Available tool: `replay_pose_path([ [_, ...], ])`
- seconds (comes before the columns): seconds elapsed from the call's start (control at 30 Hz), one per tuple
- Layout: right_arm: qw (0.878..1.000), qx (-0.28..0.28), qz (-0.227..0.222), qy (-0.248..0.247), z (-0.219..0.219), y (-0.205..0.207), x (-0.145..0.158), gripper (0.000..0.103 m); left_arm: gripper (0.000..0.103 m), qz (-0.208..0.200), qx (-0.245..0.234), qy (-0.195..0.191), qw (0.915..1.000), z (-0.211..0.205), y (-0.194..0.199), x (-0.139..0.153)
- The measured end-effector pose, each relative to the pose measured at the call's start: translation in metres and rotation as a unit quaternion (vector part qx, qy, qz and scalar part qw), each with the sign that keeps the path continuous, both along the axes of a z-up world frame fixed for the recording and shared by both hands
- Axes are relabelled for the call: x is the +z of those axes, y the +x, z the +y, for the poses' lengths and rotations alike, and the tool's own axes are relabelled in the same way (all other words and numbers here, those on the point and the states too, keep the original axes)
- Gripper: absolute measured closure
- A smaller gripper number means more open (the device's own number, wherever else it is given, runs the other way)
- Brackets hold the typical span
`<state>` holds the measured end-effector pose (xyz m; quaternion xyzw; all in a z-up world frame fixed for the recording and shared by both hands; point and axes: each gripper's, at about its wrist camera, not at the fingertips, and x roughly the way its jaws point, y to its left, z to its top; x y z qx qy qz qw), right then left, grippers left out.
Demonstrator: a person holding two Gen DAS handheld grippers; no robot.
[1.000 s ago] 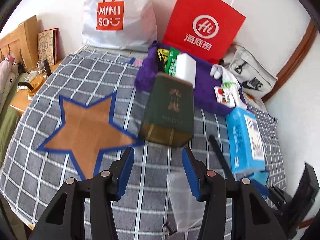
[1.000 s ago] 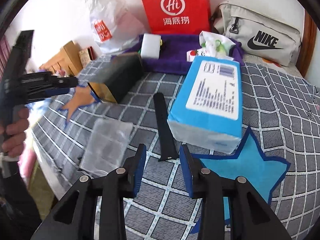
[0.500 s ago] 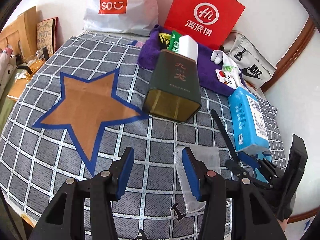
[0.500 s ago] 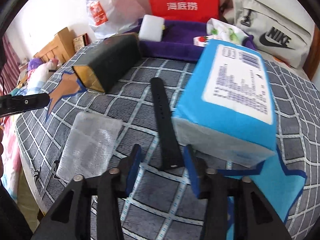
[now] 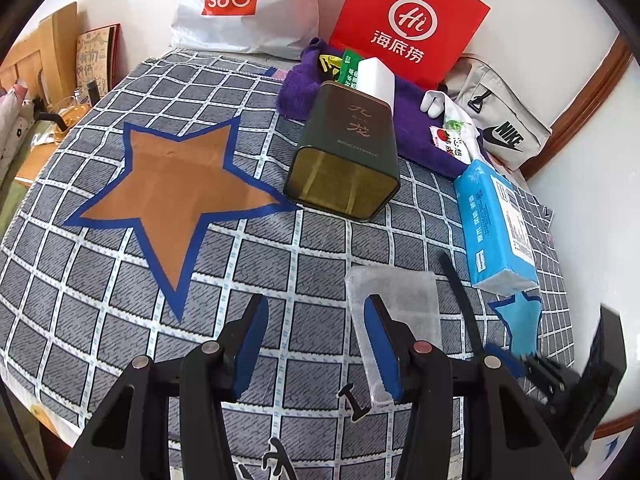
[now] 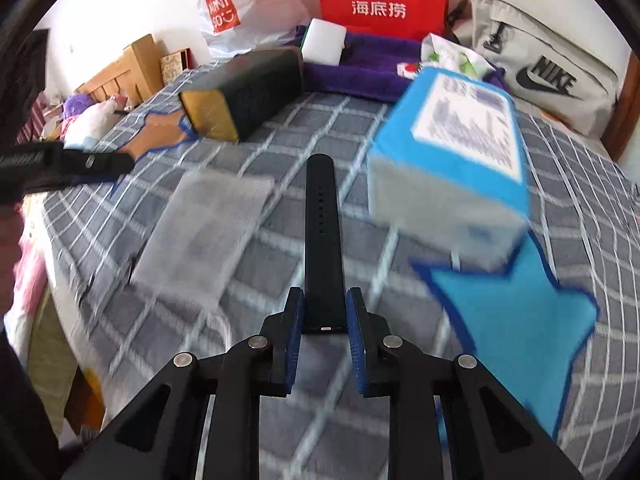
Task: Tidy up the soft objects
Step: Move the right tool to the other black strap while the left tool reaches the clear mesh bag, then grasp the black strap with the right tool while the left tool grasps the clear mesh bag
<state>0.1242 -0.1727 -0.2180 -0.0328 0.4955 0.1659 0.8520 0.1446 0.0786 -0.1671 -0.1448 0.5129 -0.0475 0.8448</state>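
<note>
You are closing your right gripper (image 6: 323, 330) on the near end of 1 black strap (image 6: 323, 232) lying on the checked bed cover (image 5: 280, 264); the pads look just at its edges. Your left gripper (image 5: 316, 344) is hovering released, empty. Next, probably lifting it clear. Beyond are lying 1 clear pouch (image 6: 208, 236), 1 blue tissue pack (image 6: 460, 160), 1 dark tin (image 5: 348, 152), 2 stars.

The left gripper (image 5: 316, 344) hangs with jaws apart over a grey checked cloth (image 5: 304, 248). A clear plastic pouch (image 5: 394, 300) lies behind its right finger. Ahead-left is an orange star (image 5: 172, 184); straight ahead, a dark green tin (image 5: 348, 152).
</note>
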Motion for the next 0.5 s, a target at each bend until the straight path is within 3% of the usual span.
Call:
replay_pose_path([
  [0.23,1.0,0.0,0.018,-0.014,-0.017,-0.045,-0.001,0.075,0.055,0.0,-0.001,-0.009,1.0,-0.003,-0.004,0.0],
  [0.33,1.0,-0.007,0.009,0.013,-0.017,-0.04,-0.004,0.065,0.055,0.002,-0.001,-0.01,0.9999,-0.005,-0.005,0.001],
  [0.5,0.999,-0.013,-0.031,0.018,-0.005,-0.018,-0.007,0.064,0.055,0.003,-0.007,0.006,1.0,-0.008,-0.008,0.004],
])
